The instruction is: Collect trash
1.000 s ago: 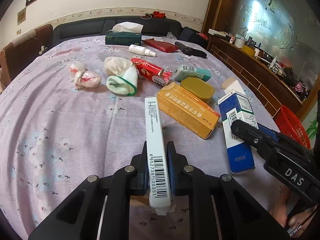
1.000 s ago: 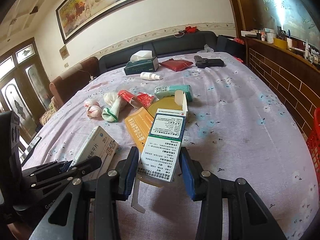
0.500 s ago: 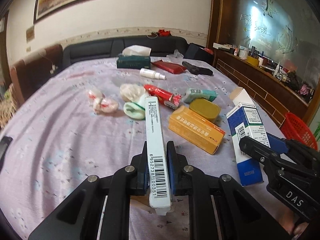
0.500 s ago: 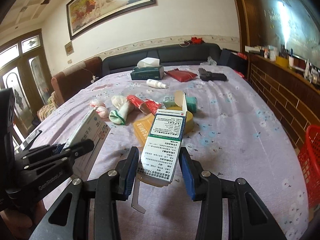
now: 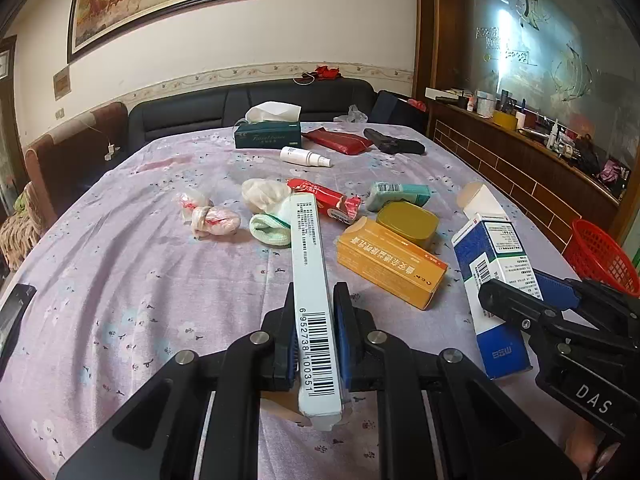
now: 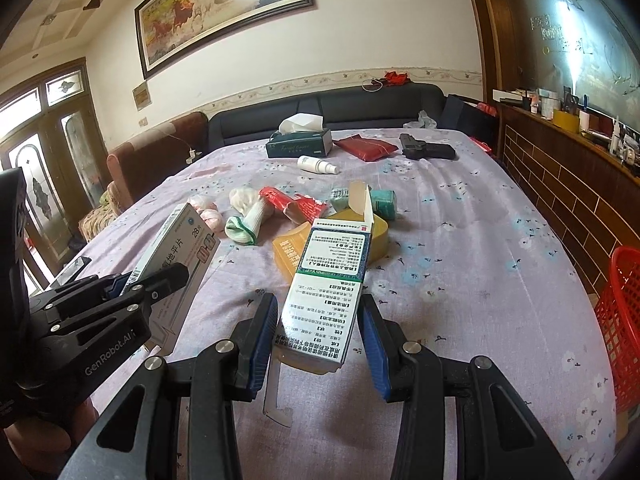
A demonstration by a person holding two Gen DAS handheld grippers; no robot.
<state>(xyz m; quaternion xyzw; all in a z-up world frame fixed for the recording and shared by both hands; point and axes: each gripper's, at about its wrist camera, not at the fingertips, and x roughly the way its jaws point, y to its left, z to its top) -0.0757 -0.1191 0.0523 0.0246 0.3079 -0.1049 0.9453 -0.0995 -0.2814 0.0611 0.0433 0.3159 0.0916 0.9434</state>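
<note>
My left gripper [image 5: 315,300] is shut on a slim pale carton with a barcode [image 5: 306,240], held edge-up above the purple flowered tablecloth [image 5: 140,280]. My right gripper [image 6: 319,304] is shut on a white and blue medicine box [image 6: 332,264] whose top flap stands open. Each wrist view shows the other gripper beside it with its carton lifted off the cloth. Loose on the table beyond lie an orange box [image 5: 390,266], a yellow tin [image 5: 408,220], a red wrapper [image 5: 324,198], a teal pack [image 5: 398,194], a white-green sock [image 5: 270,228] and crumpled tissues [image 5: 212,218].
A red mesh basket [image 6: 624,320] stands off the table's right edge, by the brick-faced counter. At the far end lie a green tissue box [image 5: 268,134], a white spray bottle [image 5: 304,157], a red pouch [image 5: 336,140] and a black object [image 5: 394,145]. A phone [image 5: 14,316] lies at the left edge.
Both grippers have risen a little and tipped upward, so more wall and picture frame show. Each still grips its carton as before.
</note>
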